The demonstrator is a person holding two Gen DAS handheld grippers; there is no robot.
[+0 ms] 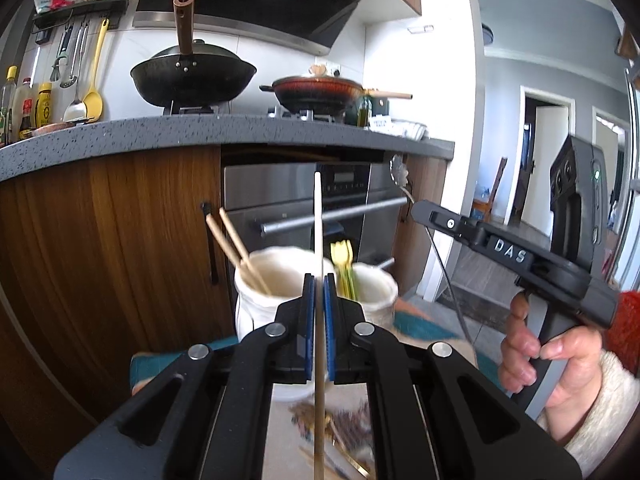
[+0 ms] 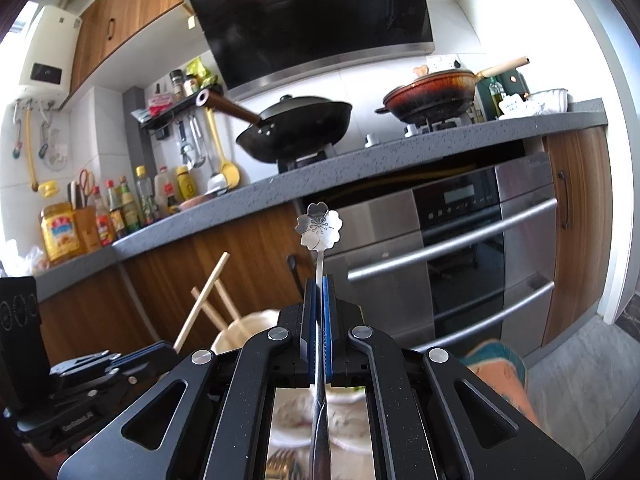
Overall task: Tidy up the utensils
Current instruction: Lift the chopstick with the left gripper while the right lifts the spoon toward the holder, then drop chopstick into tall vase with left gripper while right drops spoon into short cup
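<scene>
My left gripper (image 1: 319, 280) is shut on a wooden chopstick (image 1: 318, 224) that stands upright above two white holders. The left holder (image 1: 276, 280) has two chopsticks (image 1: 236, 248) in it; the right holder (image 1: 374, 288) has yellow-green utensils (image 1: 343, 260). My right gripper (image 2: 320, 284) is shut on a silver spoon with a flower-shaped end (image 2: 319, 226), held upright. The right gripper also shows in the left wrist view (image 1: 424, 210), to the right of the holders. The left gripper shows low left in the right wrist view (image 2: 132, 354), with the chopstick holder (image 2: 244, 332) behind it.
More utensils (image 1: 332, 432) lie blurred on the table below the left gripper. Behind is a grey kitchen counter (image 1: 200, 132) with a black wok (image 1: 192, 80), a red pan (image 1: 316, 90), bottles (image 1: 24, 108), wooden cabinets and a steel oven (image 1: 304, 196).
</scene>
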